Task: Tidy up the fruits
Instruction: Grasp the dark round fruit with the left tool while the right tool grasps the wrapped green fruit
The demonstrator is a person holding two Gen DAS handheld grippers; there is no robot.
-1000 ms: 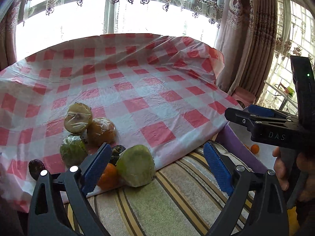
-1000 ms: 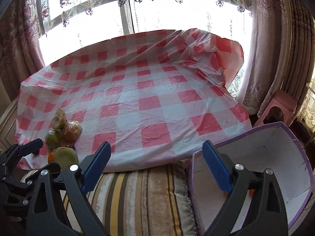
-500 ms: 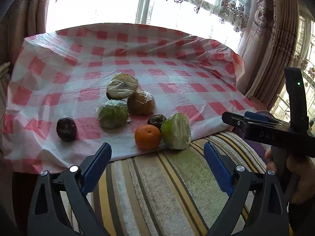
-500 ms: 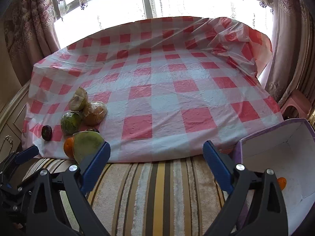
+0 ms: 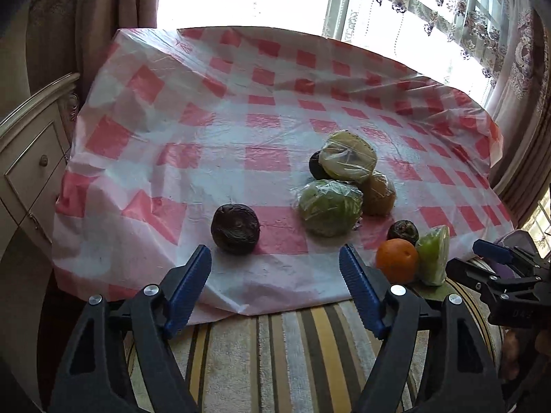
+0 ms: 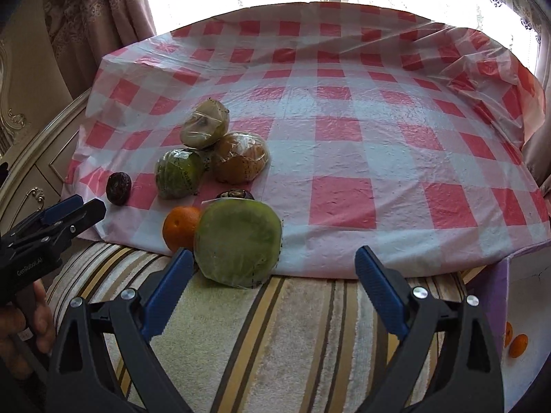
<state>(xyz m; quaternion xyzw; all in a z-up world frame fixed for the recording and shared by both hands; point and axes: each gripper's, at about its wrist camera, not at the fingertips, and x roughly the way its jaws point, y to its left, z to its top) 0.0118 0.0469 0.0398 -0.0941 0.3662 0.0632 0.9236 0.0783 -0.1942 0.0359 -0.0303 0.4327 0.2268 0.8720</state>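
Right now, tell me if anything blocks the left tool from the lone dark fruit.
Nothing visible does. The left tool is open, and the dark fruit sits just ahead of its fingertips on bare tablecloth. The wrapped green fruit lies off to the right, apart from it.

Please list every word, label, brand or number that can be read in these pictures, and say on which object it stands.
"GenRobot.AI": white print on the body of the left gripper, right wrist view.
"DAS": faint print on the body of the right gripper, left wrist view.
Print on the wrapped green fruit: too small to read.
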